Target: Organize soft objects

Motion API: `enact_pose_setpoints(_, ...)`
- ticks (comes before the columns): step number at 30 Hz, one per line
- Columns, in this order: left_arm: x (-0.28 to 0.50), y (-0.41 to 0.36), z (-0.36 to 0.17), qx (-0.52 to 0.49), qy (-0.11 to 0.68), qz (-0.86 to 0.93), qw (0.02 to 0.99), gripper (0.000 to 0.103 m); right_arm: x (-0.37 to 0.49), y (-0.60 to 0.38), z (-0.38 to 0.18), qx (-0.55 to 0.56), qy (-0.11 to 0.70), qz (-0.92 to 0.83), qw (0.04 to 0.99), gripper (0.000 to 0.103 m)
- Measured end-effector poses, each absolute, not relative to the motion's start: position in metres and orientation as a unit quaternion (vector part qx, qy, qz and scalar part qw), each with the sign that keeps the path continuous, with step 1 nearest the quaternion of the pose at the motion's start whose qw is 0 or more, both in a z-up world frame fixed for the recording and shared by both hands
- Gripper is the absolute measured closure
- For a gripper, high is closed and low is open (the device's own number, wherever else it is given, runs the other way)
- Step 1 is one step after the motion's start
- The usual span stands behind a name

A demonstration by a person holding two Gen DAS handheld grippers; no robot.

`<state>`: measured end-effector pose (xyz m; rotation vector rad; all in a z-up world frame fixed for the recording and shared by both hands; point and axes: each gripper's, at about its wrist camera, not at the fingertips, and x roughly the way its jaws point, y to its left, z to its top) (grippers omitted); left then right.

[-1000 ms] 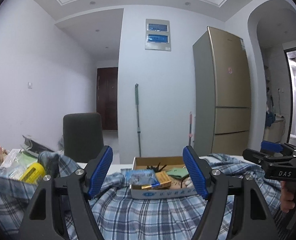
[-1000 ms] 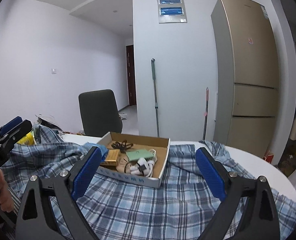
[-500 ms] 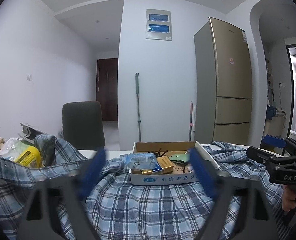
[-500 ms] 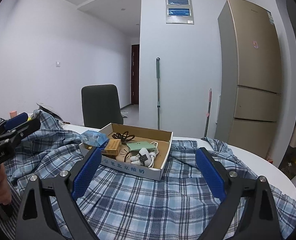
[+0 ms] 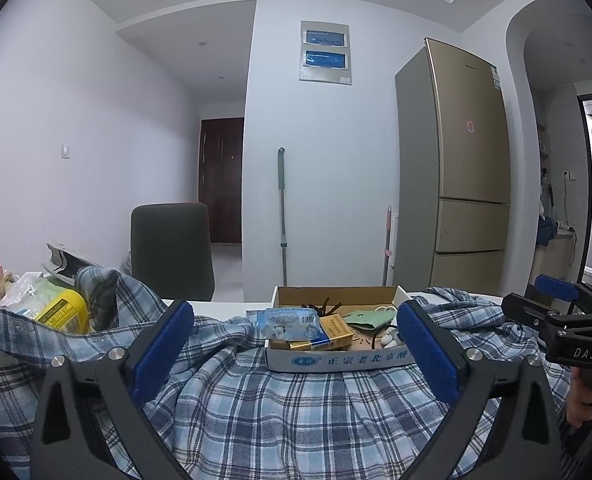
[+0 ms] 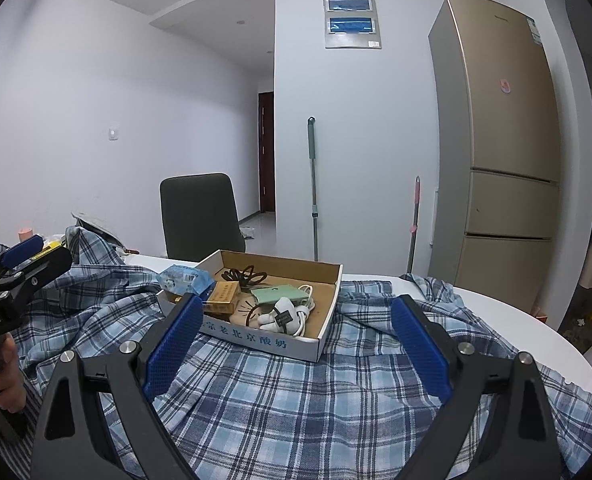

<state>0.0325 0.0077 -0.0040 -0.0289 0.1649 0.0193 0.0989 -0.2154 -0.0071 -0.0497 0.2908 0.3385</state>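
A blue plaid shirt lies spread and rumpled over the white round table, with one fold bunched up at the left. My left gripper hovers low over the shirt. Its jaws are opening and stand wide, with nothing pinched between the blue pads. My right gripper also hangs over the shirt, open and empty. Each gripper shows in the other's view: the right gripper at the far right, the left gripper at the far left, both in a person's hands.
A shallow cardboard box sits on the shirt ahead, holding cables, a green case, a yellow pack and a tissue packet. A yellow packet and clutter lie at the left. Behind stand a dark chair, a mop and a gold fridge.
The left gripper's jaws have spread wider apart. The right gripper's jaws stay equally wide. Both hands have hardly shifted.
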Motion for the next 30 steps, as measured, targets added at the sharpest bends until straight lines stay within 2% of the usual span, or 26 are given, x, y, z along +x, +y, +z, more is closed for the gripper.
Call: enact_pose_setpoints(30,0.0284,0.0067,-0.0030,-0.005,0.075,0.019,0.997,0.000,0.0967,-0.2136,-0.0066,-0.024,0.145,0.169,0.975,0.009)
